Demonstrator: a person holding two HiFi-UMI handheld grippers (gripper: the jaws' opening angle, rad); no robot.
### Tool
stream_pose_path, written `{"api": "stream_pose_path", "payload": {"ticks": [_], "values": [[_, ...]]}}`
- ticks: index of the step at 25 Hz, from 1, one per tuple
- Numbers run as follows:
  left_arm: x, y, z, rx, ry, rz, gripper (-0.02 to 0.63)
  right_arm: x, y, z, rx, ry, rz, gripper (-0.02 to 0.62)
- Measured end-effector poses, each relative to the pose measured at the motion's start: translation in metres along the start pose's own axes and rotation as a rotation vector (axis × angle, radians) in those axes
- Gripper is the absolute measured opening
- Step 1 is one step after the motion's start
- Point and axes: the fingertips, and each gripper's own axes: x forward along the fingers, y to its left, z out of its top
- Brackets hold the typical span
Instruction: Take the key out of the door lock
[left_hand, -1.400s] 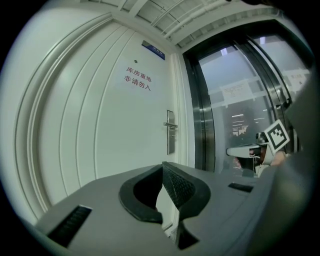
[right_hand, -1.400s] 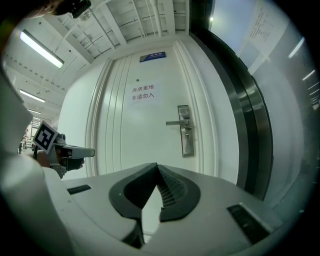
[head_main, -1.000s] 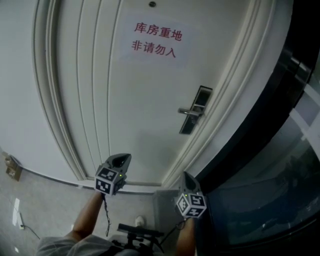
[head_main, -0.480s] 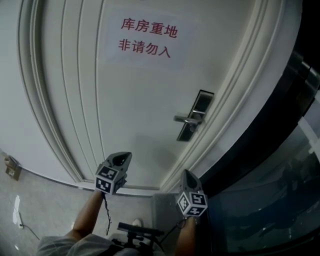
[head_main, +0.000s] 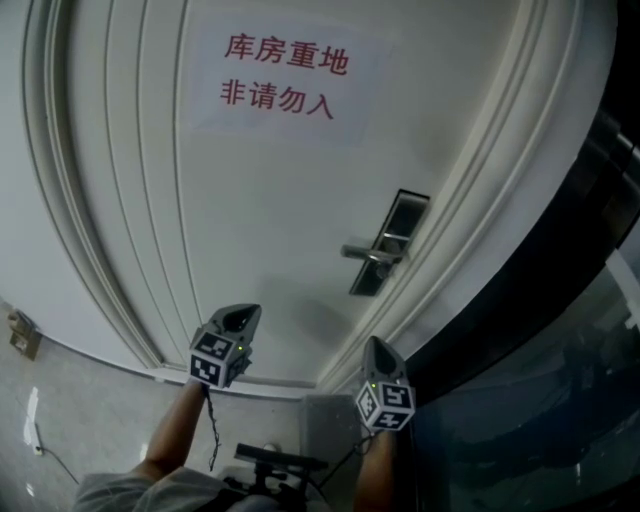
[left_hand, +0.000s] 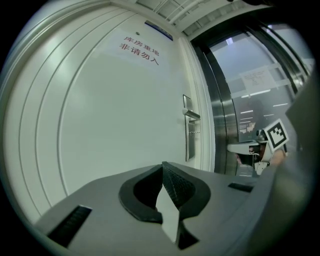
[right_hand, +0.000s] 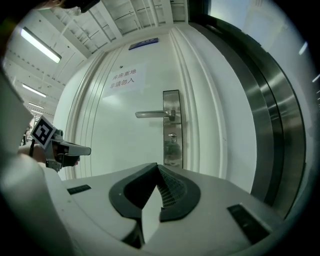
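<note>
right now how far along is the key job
Nothing done yet: what looks like the key sits in the door lock below the handle. In hand: nothing; the left gripper and right gripper are both shut, empty, short of the door. Left: reach, grip the key, pull it out.

Room, as I logged it:
- Pale grey floor (head_main: 80, 420) lay at the lower left of the head view.
- White moulded surround (head_main: 55, 200) curved up the left side.
- Dark glass partition (head_main: 530, 400) filled the lower right, framed in brushed steel (right_hand: 272, 125).
- Strip light (right_hand: 39, 44) glowed at the upper left of the right gripper view, under a gridded ceiling (right_hand: 135, 15).
</note>
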Motion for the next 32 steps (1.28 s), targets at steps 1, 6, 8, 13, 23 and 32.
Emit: {"api": "stream_pose_path", "payload": {"ticks": [1, 6, 8, 13, 23, 32], "values": [[0.003, 0.001, 0.000, 0.000, 0.000, 0.002, 0.008, 0.004, -0.003, 0.002, -0.010, -0.003, -0.002, 0.008], [0.018, 0.005, 0.003, -0.001, -0.004, 0.013, 0.006, 0.021, -0.017, 0.011, -0.072, -0.015, -0.018, 0.008], [0.024, 0.006, 0.004, 0.000, -0.004, 0.014, 0.008, 0.028, -0.021, 0.013, -0.096, -0.014, -0.017, 0.008], [0.034, 0.010, 0.003, -0.005, 0.000, 0.025, 0.008, 0.042, -0.026, 0.025, -0.212, -0.008, -0.024, 0.008], [0.049, 0.018, 0.005, -0.014, -0.005, 0.051, 0.008, 0.070, -0.026, 0.045, -0.565, 0.001, -0.084, 0.009], [0.056, 0.028, 0.007, -0.021, -0.015, 0.071, 0.007, 0.086, -0.026, 0.063, -0.961, -0.010, -0.152, 0.011]]}}
